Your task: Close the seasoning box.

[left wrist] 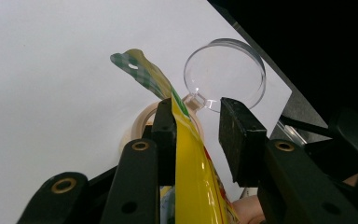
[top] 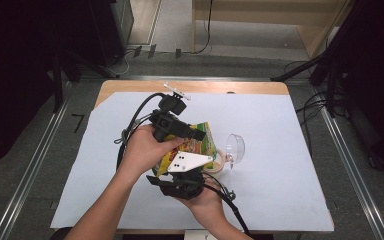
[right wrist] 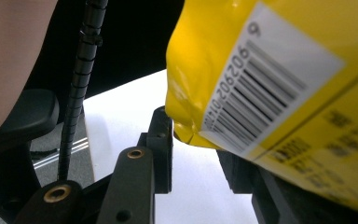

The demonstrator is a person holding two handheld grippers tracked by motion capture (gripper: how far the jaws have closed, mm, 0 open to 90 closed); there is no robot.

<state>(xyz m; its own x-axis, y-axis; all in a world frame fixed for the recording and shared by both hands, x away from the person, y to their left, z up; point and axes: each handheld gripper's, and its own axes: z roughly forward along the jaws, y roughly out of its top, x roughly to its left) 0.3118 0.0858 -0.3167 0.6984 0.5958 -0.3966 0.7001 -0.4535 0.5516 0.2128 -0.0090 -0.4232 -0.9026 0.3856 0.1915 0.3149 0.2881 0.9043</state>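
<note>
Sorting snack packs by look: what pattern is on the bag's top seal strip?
Green-and-white check, clearest in the left gripper view on the bag's top strip.

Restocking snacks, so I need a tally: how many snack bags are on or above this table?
1: the yellow snack bag, held above mid-table between the left gripper and right gripper. Others could be hidden beneath the hands.

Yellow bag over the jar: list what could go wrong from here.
1. The bag lies against one pad of the left gripper while the other pad stands clear, so it could slip or swing.
2. The jar sits close under the bag and both hands; a nudge might tip it or spill contents beside it.
3. The clear lid stands up right behind the jar mouth, so the bag's corner could knock it.
</note>
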